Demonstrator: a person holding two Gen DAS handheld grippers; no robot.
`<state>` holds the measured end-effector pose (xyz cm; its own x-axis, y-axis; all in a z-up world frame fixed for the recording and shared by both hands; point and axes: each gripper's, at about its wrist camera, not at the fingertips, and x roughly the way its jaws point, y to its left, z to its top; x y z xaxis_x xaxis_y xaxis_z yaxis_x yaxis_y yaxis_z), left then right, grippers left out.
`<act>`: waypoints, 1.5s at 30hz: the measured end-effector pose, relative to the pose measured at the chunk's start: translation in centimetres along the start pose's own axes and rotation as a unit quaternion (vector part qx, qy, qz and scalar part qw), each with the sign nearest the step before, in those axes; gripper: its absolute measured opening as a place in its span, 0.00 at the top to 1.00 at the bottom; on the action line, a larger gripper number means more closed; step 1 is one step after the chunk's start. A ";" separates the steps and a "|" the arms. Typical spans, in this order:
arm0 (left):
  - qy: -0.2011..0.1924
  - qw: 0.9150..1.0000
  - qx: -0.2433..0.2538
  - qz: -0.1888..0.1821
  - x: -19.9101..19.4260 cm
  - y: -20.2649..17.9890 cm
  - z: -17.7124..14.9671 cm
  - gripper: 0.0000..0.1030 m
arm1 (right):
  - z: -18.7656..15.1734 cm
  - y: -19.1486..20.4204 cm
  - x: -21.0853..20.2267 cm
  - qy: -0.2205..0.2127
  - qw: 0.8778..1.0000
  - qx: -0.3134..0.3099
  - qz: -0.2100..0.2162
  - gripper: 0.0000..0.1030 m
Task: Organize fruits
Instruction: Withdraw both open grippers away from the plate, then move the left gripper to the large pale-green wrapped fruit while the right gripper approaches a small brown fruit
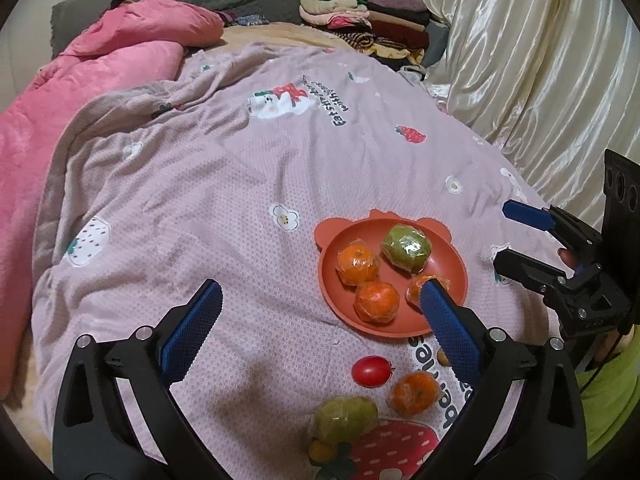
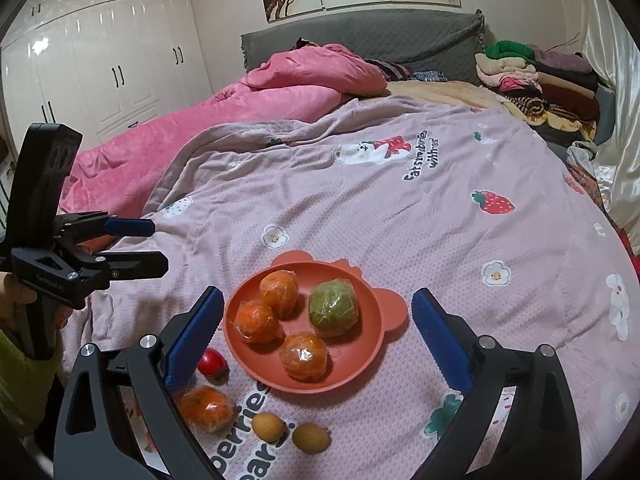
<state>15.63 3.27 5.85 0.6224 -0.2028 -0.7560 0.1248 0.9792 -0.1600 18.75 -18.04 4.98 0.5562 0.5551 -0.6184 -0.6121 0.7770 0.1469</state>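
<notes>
Underneath everything, a mauve strawberry-print blanket (image 1: 240,184), spread flat enough to serve as a work surface and, judging by the still fruit, soft enough to stop rolling. Above it, the left gripper (image 1: 320,286) and the right gripper (image 2: 316,295), both with jaws wide apart and nothing between the blue pads; hovering on either side of the dish, probably ready to reach for a loose piece. On the blanket, an orange-red plate (image 2: 384,320) with small ears, evidently the collecting place. Holds four film-wrapped fruits so far: one wrapped green fruit (image 2: 334,307) on the far right side and three wrapped oranges (image 2: 279,288) clustered beside it, close but not stacked. Still outside the plate, on the near side (so the sorting looks roughly half done): a second green fruit (image 1: 346,418), a loose wrapped orange (image 2: 206,408), a red tomato-like fruit (image 2: 212,362) just beside the rim, two small brown fruits (image 2: 268,426) side by side, and a tiny yellow fruit (image 1: 320,450) touching the green one.
</notes>
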 end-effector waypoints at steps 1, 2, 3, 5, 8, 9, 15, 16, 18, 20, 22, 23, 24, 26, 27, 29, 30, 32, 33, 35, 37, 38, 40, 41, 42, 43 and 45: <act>-0.002 1.000 0.001 0.001 -0.2 0.0 0.0 0.10 | 0.0 0.2 -0.2 -0.001 1.000 -0.001 0.000 0.08; -0.004 1.000 0.001 0.001 -0.3 0.0 0.0 0.10 | 0.0 0.4 -0.4 -0.003 1.000 -0.002 0.000 0.08; -0.005 1.000 0.001 0.001 -0.5 0.0 0.0 0.10 | 0.1 0.5 -0.6 -0.004 1.000 -0.003 0.000 0.08; -0.009 1.000 0.002 0.000 -0.9 0.0 -0.1 0.10 | 0.0 0.8 -1.1 -0.007 1.000 -0.004 -0.002 0.08; -0.015 1.000 0.004 0.003 -1.4 -0.1 -0.1 0.10 | -0.2 1.1 -1.7 -0.007 1.000 -0.003 -0.004 0.08; -0.016 1.000 0.005 0.003 -1.6 -0.2 -0.2 0.10 | -0.3 1.2 -1.9 -0.008 1.000 -0.003 -0.004 0.08; -0.026 1.000 0.011 0.003 -2.6 -0.6 -0.4 0.10 | -1.1 1.8 -2.9 -0.004 1.000 0.000 -0.008 0.08; -0.028 1.000 0.013 0.003 -2.8 -0.7 -0.5 0.10 | -1.2 2.0 -3.1 -0.003 1.000 0.000 -0.009 0.08; -0.030 0.999 0.014 0.005 -3.0 -0.8 -0.7 0.10 | -1.3 2.2 -3.2 -0.001 1.000 0.000 -0.009 0.08; -0.030 0.999 0.014 0.004 -3.1 -0.8 -1.0 0.10 | -1.6 2.6 -3.4 0.003 1.000 -0.002 -0.009 0.08; -0.029 0.999 0.014 0.005 -3.2 -0.8 -1.4 0.10 | -1.8 2.9 -3.8 0.002 1.000 -0.002 -0.010 0.08; -0.028 0.999 0.015 0.006 -3.2 -0.8 -1.6 0.10 | -1.8 3.0 -4.0 0.002 1.000 -0.002 -0.009 0.08; -0.026 1.000 0.014 0.006 -3.2 -0.7 -1.8 0.10 | -2.0 3.1 -4.1 0.002 1.000 -0.002 -0.009 0.08; -0.026 1.000 0.012 0.006 -3.3 -0.6 -2.1 0.10 | -2.1 3.3 -4.3 0.004 1.000 -0.003 -0.011 0.08; -0.025 1.000 0.011 0.007 -3.3 -0.6 -2.2 0.10 | -2.1 3.4 -4.4 0.005 1.000 -0.002 -0.011 0.08; -0.024 1.000 0.012 0.006 -3.4 -0.7 -2.6 0.10 | -2.3 3.4 -4.6 0.005 1.000 -0.002 -0.012 0.08; -0.024 1.000 0.012 0.006 -3.4 -0.6 -2.7 0.10 | -2.4 3.5 -4.7 0.006 1.000 -0.002 -0.013 0.08; -0.025 1.000 0.011 0.007 -3.6 -0.6 -3.0 0.10 | -2.6 3.5 -4.9 0.008 1.000 -0.002 -0.015 0.08; -0.025 1.000 0.011 0.007 -3.7 -0.5 -3.1 0.10 | -2.7 3.5 -4.9 0.009 1.000 -0.002 -0.016 0.08; -0.027 1.000 0.008 0.009 -3.9 -0.4 -3.4 0.10 | -3.0 3.5 -5.0 0.013 1.000 -0.002 -0.018 0.08; -0.027 1.000 0.004 0.007 -4.1 -0.1 -3.6 0.10 | -3.3 3.5 -4.9 0.019 1.000 -0.002 -0.020 0.08; -0.027 1.000 0.001 0.008 -4.2 0.0 -3.7 0.10 | -3.5 3.5 -4.9 0.020 1.000 -0.003 -0.020 0.08; -0.026 1.000 -0.003 0.009 -4.2 0.1 -4.1 0.10 | -3.7 3.5 -4.9 0.023 1.000 -0.003 -0.020 0.08; -0.024 1.000 -0.005 0.009 -4.2 0.1 -4.2 0.10 | -3.8 3.6 -4.9 0.024 1.000 -0.003 -0.019 0.08; -0.022 1.000 -0.005 0.009 -4.1 0.1 -4.4 0.10 | -3.9 3.7 -4.9 0.025 0.999 -0.004 -0.019 0.08; -0.018 1.000 -0.004 0.009 -4.0 0.1 -4.6 0.10 | -4.0 3.7 -4.9 0.027 0.999 -0.005 -0.019 0.08; -0.013 1.000 -0.001 0.010 -3.8 -0.2 -5.0 0.10 | -4.2 3.9 -4.9 0.029 0.999 -0.006 -0.018 0.08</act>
<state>9.38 3.86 5.55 0.6450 -0.1828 -0.7420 0.1104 0.9831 -0.1462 11.26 -19.02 5.33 0.5444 0.5084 -0.6672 -0.5991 0.7924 0.1149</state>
